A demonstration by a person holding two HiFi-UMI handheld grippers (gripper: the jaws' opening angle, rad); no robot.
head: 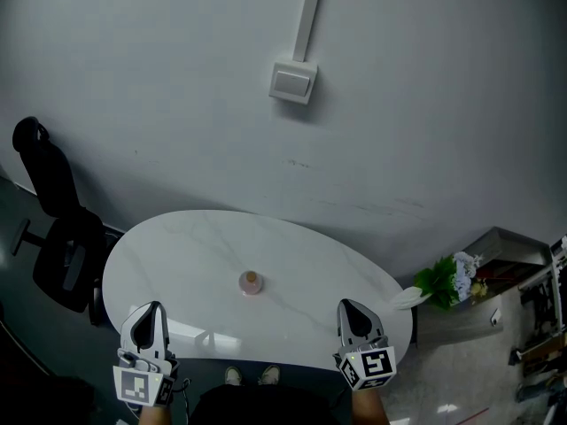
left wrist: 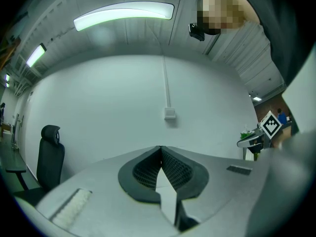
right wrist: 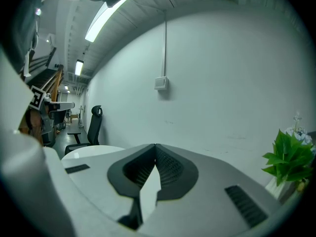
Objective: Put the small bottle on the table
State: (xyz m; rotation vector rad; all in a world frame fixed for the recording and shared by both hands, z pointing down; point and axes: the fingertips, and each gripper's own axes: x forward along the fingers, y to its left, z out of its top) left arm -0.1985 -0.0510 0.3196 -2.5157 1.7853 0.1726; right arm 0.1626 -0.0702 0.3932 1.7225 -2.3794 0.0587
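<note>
Centred on the table point(head: 168, 255) — small bottle point(head: 251, 282), seemingly delivered; left gripper point(head: 149, 319), right gripper point(head: 356, 317) clenched empty, near edge.

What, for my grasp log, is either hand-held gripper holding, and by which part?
Nothing: left hand-held gripper and right hand-held gripper are shut, empty; the small bottle stands untouched.

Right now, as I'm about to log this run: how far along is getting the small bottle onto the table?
Done, it seems: the small bottle sits on the table, near its middle, touched by neither gripper. In hand: nothing. The left tongs and right tongs are shut and empty at the table's near edge. Left: nothing obvious.
</note>
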